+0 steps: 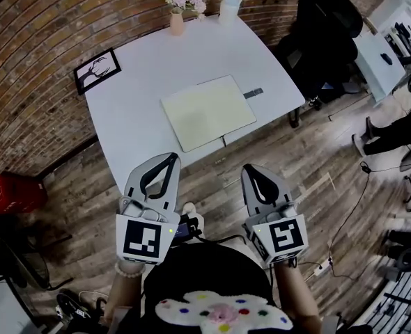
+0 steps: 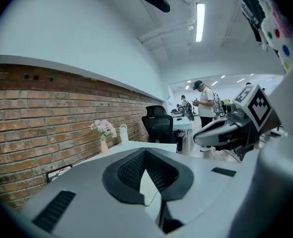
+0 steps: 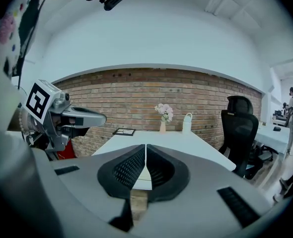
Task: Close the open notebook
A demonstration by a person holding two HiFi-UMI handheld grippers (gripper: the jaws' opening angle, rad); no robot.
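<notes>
White table (image 1: pixel 122 117), notebook (image 1: pixel 207 112) lengthwise left-right, slightly skewed; left tongs (image 1: pixel 171 156), right tongs (image 1: pixel 251 168) closed, empty.

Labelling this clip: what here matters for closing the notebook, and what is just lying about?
For the job:
notebook
left gripper
right gripper

Lying about:
flower vase
white bottle
picture frame
office chair

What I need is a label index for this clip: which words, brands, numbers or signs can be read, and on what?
No readable text in any view.
Left marker cube, right marker cube: black-and-white square patterns, no letters.
Framed picture: a drawing, no legible caption.
Notebook: open page looks blank.
White bottle: no label visible.
</notes>
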